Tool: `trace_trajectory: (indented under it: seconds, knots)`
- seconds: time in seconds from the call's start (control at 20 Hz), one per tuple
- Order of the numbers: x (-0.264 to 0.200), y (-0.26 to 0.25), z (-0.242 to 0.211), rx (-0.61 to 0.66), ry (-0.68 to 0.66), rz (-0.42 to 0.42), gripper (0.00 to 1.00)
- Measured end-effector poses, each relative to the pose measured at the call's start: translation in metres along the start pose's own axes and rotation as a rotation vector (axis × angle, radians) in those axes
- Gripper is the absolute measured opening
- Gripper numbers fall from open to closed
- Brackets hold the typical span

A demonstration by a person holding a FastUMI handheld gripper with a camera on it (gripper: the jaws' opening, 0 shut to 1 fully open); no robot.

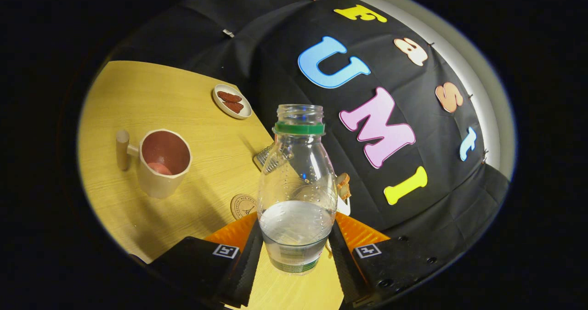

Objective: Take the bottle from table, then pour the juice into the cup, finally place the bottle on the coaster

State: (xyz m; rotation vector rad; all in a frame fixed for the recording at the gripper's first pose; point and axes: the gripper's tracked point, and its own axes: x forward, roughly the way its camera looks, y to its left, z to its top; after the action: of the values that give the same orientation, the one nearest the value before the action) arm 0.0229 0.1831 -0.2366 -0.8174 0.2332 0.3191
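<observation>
Two fingers [294, 255] clamp low body of bottle [297, 186], lifted off worktop [138, 98], uncapped, about a third full. Clear plastic likely light, slick, squeezable; low grip suits it. Coaster [242, 206] just beyond left finger; cup [164, 162] farther left; small plate [232, 101] beyond.

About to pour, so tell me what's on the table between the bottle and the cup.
In the gripper view, only bare table lies between the bottle, held between the fingers, and the cup.
</observation>
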Motion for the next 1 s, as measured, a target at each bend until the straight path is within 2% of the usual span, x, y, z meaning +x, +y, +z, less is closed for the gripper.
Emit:
trace_trajectory:
  seconds: [0.45, 0.65, 1.0]
  knots:
    - [0.009, 0.033, 0.006, -0.301, 0.026, 0.038, 0.76]
    - [0.012, 0.046, -0.003, -0.355, 0.063, 0.078, 0.76]
    - [0.018, 0.044, -0.008, -0.463, 0.102, 0.074, 0.76]
